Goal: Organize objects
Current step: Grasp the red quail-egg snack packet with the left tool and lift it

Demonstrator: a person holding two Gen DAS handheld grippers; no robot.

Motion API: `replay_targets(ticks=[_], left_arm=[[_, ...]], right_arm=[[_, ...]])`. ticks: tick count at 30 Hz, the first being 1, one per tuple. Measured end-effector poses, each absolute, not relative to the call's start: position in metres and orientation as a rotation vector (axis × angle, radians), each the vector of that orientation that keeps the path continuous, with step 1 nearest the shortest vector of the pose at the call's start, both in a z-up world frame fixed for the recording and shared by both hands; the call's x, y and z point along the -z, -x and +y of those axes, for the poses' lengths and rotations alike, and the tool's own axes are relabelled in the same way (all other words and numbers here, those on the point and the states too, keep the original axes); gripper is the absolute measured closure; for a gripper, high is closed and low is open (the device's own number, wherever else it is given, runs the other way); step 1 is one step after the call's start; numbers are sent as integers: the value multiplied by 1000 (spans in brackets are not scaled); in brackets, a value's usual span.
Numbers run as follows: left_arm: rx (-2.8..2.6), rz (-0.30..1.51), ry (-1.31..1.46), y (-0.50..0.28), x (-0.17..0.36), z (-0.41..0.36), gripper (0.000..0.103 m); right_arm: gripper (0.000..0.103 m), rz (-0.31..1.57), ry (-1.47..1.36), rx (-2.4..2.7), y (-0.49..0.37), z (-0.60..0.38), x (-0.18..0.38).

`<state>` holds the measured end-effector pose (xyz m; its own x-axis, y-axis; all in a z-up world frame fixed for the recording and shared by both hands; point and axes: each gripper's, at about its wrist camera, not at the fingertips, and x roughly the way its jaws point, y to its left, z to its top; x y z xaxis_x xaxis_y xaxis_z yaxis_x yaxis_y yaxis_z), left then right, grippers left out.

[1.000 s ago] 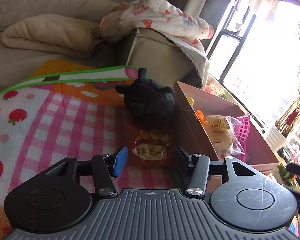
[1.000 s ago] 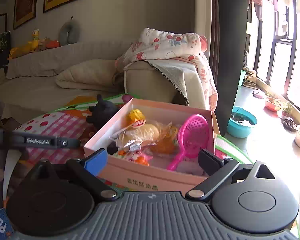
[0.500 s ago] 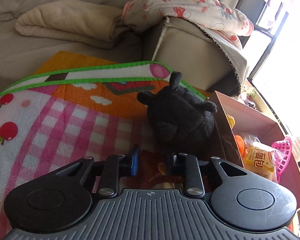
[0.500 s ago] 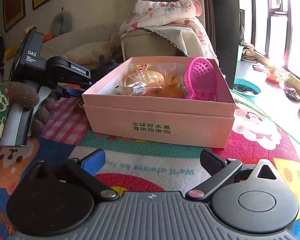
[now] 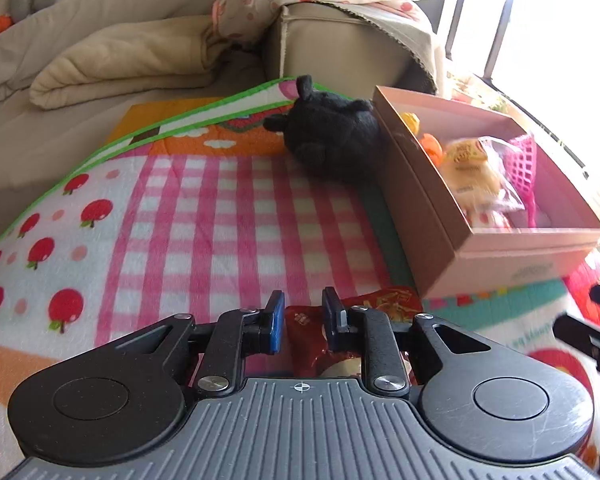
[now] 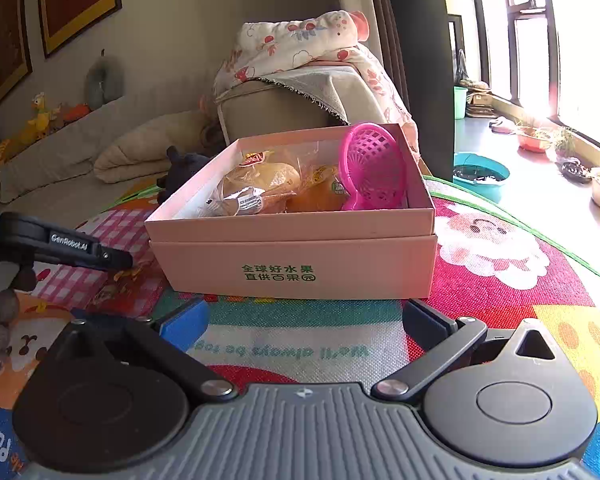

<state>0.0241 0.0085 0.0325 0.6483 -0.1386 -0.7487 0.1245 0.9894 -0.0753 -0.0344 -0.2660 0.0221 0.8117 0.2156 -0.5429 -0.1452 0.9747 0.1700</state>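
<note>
A red snack packet lies on the play mat at the near left corner of the pink cardboard box. My left gripper has its jaws closing on the packet, which is pinched between the pads. The right wrist view shows the same left gripper low beside the box with the packet under its tip. A black plush toy rests against the box's far left side. My right gripper stands open over the mat before the box, holding nothing.
The box holds bagged bread, an orange item and a pink plastic scoop. A sofa with folded blankets runs behind the mat. A teal basin and potted plants sit by the window. A brown knitted toy lies at left.
The left gripper's jaws have closed around the red packet, and it has pulled back from the black plush toward the box's near corner. The right gripper has sunk low before the box.
</note>
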Motion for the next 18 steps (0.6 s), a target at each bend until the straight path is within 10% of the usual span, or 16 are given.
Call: replay_targets(ticks=[18], left_arm=[[523, 711, -310, 76, -34, -27, 74]], right_arm=[[0, 656, -228, -187, 23, -282, -16]])
